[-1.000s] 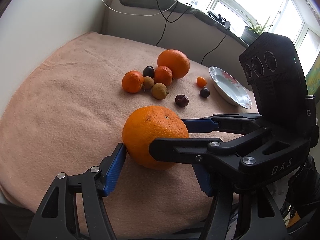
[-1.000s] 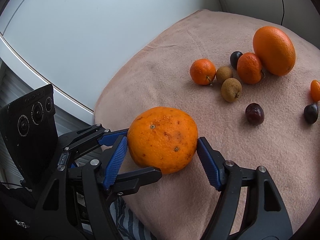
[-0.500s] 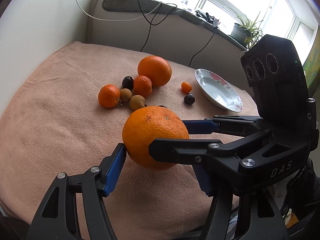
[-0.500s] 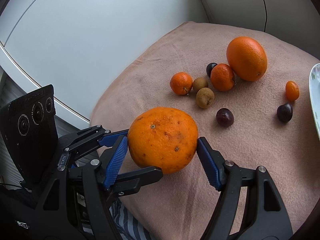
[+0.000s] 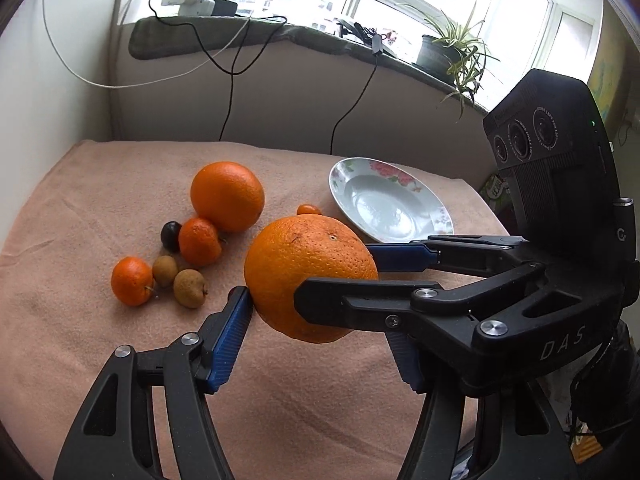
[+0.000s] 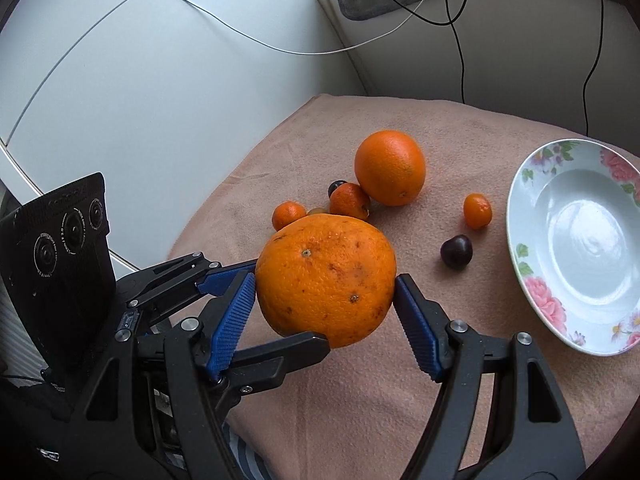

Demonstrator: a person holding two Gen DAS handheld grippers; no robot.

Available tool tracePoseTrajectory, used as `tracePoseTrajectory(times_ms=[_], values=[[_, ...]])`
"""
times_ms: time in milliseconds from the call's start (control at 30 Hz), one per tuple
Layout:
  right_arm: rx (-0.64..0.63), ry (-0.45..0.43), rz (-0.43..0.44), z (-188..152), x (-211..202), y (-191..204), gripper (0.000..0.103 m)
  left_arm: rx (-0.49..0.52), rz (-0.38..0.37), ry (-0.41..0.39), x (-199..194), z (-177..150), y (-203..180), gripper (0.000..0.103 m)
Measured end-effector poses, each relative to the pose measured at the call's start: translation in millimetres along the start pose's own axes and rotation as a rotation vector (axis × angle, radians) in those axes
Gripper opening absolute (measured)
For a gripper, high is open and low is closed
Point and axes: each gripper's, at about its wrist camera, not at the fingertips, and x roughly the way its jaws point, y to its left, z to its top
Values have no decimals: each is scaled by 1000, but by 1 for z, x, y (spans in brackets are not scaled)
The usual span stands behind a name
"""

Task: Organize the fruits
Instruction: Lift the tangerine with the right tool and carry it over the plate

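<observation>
A large orange is held in the air above the pink cloth by both grippers at once. My left gripper and my right gripper are each shut on it, crossing each other. A white flowered plate lies empty at the right. On the cloth sit a second big orange, two mandarins, two brown longans, a kumquat and dark cherries.
The pink cloth covers the table. A white wall runs along the left. A window ledge at the back carries cables, a power strip and a potted plant.
Both grippers have lifted the large orange higher and carried it toward the right, nearer the plate. The plate has come fully into the right wrist view.
</observation>
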Motion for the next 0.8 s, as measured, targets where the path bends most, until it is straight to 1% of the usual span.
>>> tracePoseTrajectory(times_ms=[333, 467, 667, 800], values=[[51, -87, -91, 12, -43, -50, 74, 93, -61, -7, 40, 38, -38, 64], [79, -105, -125, 14, -54, -75, 74, 118, -87, 5, 62, 52, -51, 64], [134, -116, -157, 18, -56, -112, 74, 133, -114, 48, 97, 67, -63, 64], [152, -123, -176, 23, -53, -129, 74, 139, -119, 67, 115, 73, -69, 64]])
